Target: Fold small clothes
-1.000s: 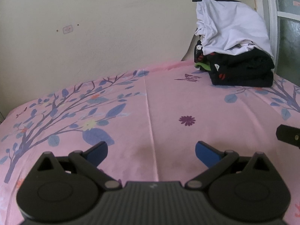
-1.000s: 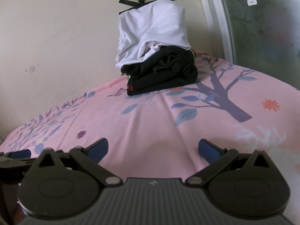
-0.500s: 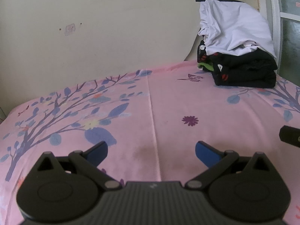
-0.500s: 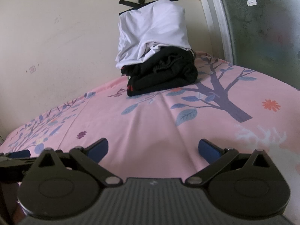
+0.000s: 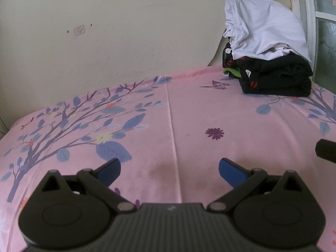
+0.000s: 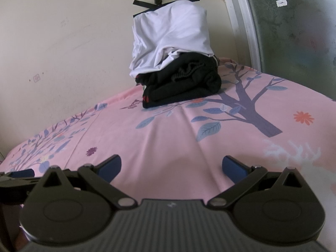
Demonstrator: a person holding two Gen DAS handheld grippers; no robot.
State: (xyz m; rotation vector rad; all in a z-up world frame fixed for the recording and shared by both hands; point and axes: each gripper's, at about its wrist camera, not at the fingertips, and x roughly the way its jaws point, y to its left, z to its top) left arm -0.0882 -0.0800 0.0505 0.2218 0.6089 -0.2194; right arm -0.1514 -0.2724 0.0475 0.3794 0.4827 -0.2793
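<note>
A pink floral bedsheet (image 5: 189,113) bore a clothes pile (image 6: 174,67) by the wall; left gripper (image 5: 169,169) and right gripper (image 6: 171,166) gaped wide, holding nothing.

the draped white cotton garment (image 6: 172,40) hides the top of the folded black clothes stack (image 6: 184,86). a crumpled green fabric scrap (image 5: 232,72) shows only an edge behind the stack. a black gripper part (image 5: 326,154) is cut off by the frame edge.

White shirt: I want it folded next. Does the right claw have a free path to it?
Probably yes. The right claw is open and empty, and only bare pink sheet lies before the white shirt atop the black clothes.
</note>
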